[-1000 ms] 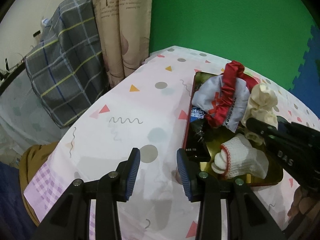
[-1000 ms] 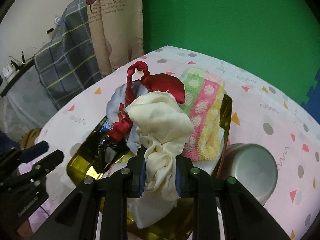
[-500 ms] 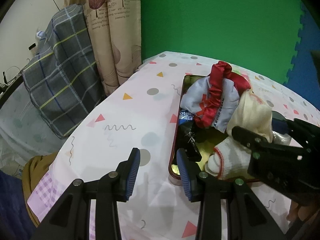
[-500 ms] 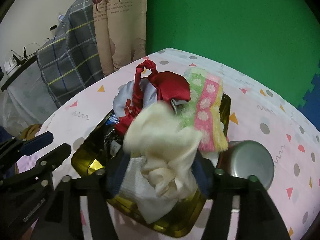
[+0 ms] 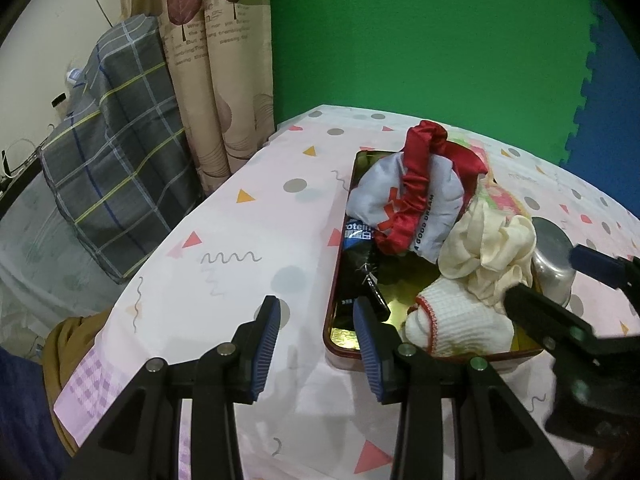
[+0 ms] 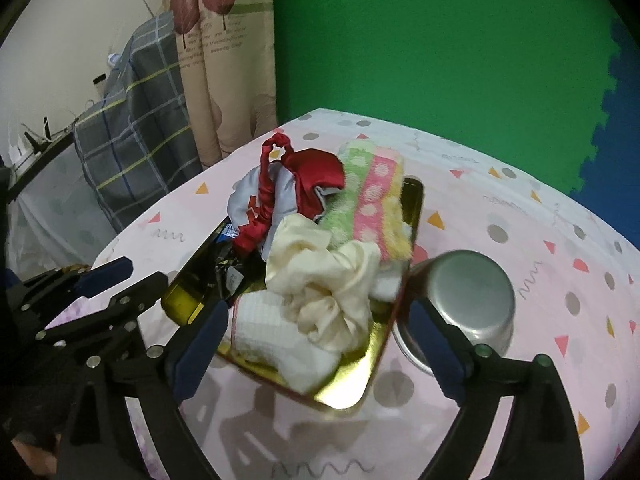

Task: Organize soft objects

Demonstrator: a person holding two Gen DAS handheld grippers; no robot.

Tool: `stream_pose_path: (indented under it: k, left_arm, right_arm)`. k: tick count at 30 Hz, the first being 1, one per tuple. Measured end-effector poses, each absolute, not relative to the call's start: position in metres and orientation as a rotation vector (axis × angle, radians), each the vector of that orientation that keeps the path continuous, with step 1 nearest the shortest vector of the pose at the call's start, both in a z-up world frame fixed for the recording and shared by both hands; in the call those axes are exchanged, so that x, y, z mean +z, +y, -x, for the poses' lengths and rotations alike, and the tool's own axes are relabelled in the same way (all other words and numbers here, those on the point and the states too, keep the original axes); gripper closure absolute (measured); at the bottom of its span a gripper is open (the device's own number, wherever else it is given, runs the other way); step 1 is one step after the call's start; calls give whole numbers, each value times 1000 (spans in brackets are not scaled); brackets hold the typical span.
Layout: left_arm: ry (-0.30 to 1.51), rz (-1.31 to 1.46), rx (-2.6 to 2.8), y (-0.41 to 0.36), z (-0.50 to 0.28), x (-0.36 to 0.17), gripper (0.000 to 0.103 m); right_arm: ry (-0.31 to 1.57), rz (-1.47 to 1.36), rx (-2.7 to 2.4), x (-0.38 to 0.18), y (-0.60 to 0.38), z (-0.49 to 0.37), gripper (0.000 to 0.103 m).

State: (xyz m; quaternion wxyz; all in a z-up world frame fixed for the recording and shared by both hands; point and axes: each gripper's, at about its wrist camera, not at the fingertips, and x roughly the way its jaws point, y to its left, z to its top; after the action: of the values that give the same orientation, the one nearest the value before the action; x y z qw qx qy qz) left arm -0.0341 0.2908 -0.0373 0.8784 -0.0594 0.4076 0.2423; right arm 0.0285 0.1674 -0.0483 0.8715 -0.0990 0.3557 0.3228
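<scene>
A gold tray (image 6: 348, 396) on the pink patterned tablecloth holds a pile of soft things. A crumpled cream cloth (image 6: 320, 280) lies on top near the front, over a white knit glove with red trim (image 6: 272, 328). Behind them are a grey and red pouch (image 6: 280, 188) and a striped towel (image 6: 372, 204). My right gripper (image 6: 318, 312) is opening wide, its pads clear of the cream cloth that lies between them. My left gripper (image 5: 316, 308) hangs open and empty over the tablecloth at the tray's (image 5: 344, 344) near left corner.
An upturned steel bowl (image 6: 468, 292) sits against the tray's right side. A black packet with a blue label (image 5: 360, 248) lies in the tray's left part. The table's left edge drops to a checked grey cover (image 5: 116, 168) and a curtain (image 5: 216, 60).
My right gripper went from shut on the cream cloth to wide open, and the cloth dropped onto the pile in the tray. That gripper also drew back a little.
</scene>
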Motion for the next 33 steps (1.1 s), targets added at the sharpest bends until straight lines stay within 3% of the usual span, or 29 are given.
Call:
stream_pose_path:
  k: [10,33]
  left_arm:
    - [852,101,484,282,33,-39,64]
    - [855,97,482,282,33,-40,64]
  right_arm:
    - [753,178,567,-54,146,-20,1]
    - [804,191,572,-67,152,-16,1]
